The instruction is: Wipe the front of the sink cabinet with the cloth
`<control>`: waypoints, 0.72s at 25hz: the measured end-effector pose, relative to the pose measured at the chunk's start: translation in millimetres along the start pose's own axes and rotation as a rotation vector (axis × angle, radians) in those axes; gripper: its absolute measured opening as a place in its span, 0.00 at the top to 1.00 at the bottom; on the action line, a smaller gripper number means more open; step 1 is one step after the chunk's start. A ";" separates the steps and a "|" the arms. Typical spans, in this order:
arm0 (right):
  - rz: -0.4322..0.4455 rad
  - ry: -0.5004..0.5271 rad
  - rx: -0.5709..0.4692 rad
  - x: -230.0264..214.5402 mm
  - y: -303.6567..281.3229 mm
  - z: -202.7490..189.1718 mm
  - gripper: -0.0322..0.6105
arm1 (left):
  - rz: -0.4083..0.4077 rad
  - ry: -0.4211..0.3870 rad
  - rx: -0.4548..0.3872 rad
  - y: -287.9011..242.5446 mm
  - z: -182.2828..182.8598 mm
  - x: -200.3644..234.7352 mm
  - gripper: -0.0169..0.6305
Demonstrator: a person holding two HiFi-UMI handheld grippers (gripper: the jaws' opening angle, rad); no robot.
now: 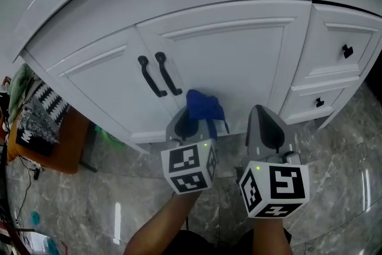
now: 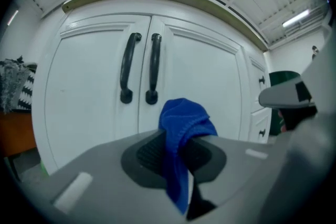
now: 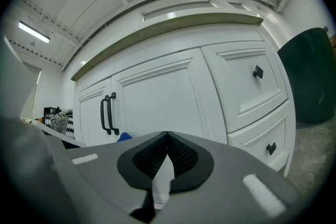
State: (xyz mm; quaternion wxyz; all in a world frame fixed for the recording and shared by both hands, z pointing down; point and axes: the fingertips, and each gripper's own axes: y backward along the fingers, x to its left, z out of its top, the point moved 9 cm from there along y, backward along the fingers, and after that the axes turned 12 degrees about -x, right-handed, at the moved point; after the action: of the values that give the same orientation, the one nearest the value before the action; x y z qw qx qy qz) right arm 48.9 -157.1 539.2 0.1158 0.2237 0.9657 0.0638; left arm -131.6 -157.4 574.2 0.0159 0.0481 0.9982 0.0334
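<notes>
A white sink cabinet (image 1: 227,63) with two doors and two black handles (image 1: 160,74) fills the upper head view. My left gripper (image 1: 197,119) is shut on a blue cloth (image 1: 203,106), which bunches above the jaws a short way from the right door's lower part. In the left gripper view the blue cloth (image 2: 181,128) hangs down between the jaws, with the black handles (image 2: 139,68) straight ahead. My right gripper (image 1: 262,122) is shut with nothing in it, to the right of the left one. In the right gripper view the right gripper (image 3: 167,136) faces the cabinet door (image 3: 157,97).
Two drawers with small black knobs (image 1: 348,51) sit at the cabinet's right. A patterned cloth (image 1: 37,110) lies on an orange stool (image 1: 57,146) at the left. The floor (image 1: 334,188) is grey marble tile. A dark green bin (image 3: 310,76) stands at the right.
</notes>
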 end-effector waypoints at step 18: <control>-0.162 -0.017 -0.042 -76.7 25.7 18.3 0.95 | -0.314 -0.033 -0.042 -50.2 2.6 -137.6 0.87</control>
State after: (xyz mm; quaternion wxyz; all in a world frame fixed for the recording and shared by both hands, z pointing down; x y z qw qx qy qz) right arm 131.2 -167.1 541.0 0.1333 0.1428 0.9780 0.0728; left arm 0.6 -220.4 572.1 0.0384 -0.1085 0.9921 0.0505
